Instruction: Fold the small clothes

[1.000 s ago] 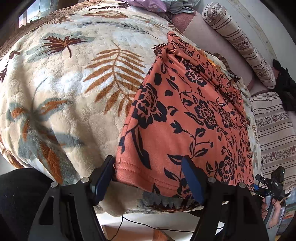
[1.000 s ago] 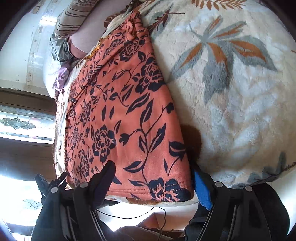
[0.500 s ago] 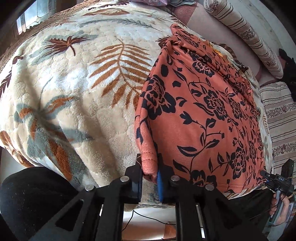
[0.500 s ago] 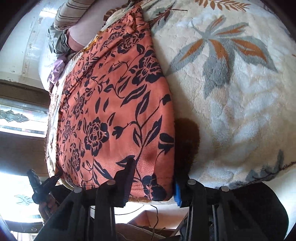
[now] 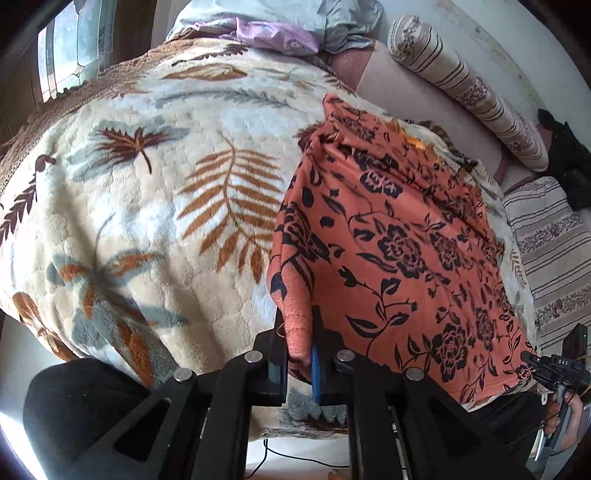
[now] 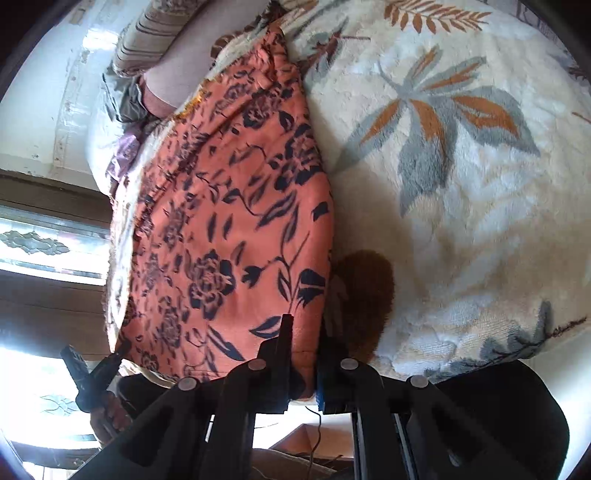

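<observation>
An orange garment with a dark floral print (image 5: 399, 240) lies spread on a cream leaf-patterned blanket (image 5: 147, 206). My left gripper (image 5: 300, 354) is shut on the garment's near left hem corner, which bunches up between the fingers. In the right wrist view the same garment (image 6: 229, 229) stretches away, and my right gripper (image 6: 304, 354) is shut on its near right hem corner. The right gripper also shows at the lower right of the left wrist view (image 5: 554, 369). The left gripper shows at the lower left of the right wrist view (image 6: 92, 373).
The blanket (image 6: 461, 184) covers a bed whose near edge drops off just in front of both grippers. A striped bolster (image 5: 465, 88) and striped cushion (image 5: 554, 251) lie at the far right. Crumpled lilac and grey clothes (image 5: 280, 33) sit at the bed's far end.
Both grippers were open around the garment's near hem a second ago. Both have closed on the hem corners, and the fabric now bunches between the fingers.
</observation>
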{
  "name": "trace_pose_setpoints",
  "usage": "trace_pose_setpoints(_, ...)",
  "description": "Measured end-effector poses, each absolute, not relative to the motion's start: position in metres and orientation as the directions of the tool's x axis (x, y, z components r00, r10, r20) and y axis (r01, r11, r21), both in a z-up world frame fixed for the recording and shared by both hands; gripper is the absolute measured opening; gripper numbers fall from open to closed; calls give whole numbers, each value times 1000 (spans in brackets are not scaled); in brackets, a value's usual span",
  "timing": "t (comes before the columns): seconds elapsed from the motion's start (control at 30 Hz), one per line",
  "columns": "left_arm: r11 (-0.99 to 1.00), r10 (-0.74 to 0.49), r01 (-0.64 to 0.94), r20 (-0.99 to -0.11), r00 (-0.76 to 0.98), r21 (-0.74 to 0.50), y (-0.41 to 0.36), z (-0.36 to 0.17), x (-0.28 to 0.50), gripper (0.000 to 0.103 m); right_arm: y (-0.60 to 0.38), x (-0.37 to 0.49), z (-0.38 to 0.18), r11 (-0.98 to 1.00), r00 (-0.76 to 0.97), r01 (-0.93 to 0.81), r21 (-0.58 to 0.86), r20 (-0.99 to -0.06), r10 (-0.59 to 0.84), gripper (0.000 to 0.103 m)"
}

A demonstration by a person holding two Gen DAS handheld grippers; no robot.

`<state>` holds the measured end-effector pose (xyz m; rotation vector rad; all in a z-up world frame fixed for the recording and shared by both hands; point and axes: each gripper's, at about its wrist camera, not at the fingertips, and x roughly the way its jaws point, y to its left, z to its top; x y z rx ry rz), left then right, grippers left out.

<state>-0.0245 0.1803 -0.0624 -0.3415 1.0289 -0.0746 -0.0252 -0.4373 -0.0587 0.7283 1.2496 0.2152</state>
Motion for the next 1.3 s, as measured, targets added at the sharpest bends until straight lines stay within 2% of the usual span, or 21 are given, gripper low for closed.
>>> trace_pose_setpoints(0.1, 940, -237, -97, -829, 507, -328, 187, -63, -17, 10, -447, -22, -45, 742, 374, 229, 630, -761, 530, 9)
trace_pose_setpoints(0.27, 950, -210, -135, -895, 394, -282, 184, -106, -13, 10, -449, -20, -87, 727, 286, 302, 617, -786, 549, 9)
trace_pose_setpoints(0.4, 961, -196, -94, -882, 429, -259, 177, -92, -15, 10, -452, -22, -87, 699, 312, 300, 650, -759, 572, 9)
trace_pose_setpoints(0.67, 953, -233, -51, -827, 512, -300, 173, -44, 19, 9, -451, -1, -74, 643, 353, 248, 725, -685, 637, 9)
trace_pose_setpoints(0.9, 957, -251, 38, -749, 614, -289, 154, 13, 119, 9, -463, 93, -30, 615, 469, 144, 775, -601, 647, 9)
trace_pose_setpoints(1.03, 954, -210, -19, -711, 671, -301, 153, 23, 209, 11, -484, 186, 10, 609, 609, 117, 785, -541, 580, 9)
trace_pose_setpoints(1.1, 958, -160, -67, -712, 683, -280, 151, 5, 259, 15, -491, 236, 11, 601, 655, 113, 791, -514, 554, 14)
trace_pose_setpoints(1.13, 953, -127, -117, -720, 682, -278, 150, -10, 283, 28, -491, 263, 3, 618, 652, 125, 776, -534, 539, 16)
trace_pose_setpoints(1.17, 955, -84, -156, -731, 677, -254, 148, -27, 307, 56, -491, 287, -9, 641, 640, 154, 752, -570, 515, 19)
trace_pose_setpoints(1.2, 959, -67, -167, -753, 655, -230, 145, -45, 330, 64, -491, 304, -24, 667, 639, 197, 719, -610, 469, 30)
trace_pose_setpoints(1.3, 977, 18, -190, -849, 527, -97, 140, -85, 364, 66, -497, 317, -63, 692, 595, 340, 636, -716, 366, 30)
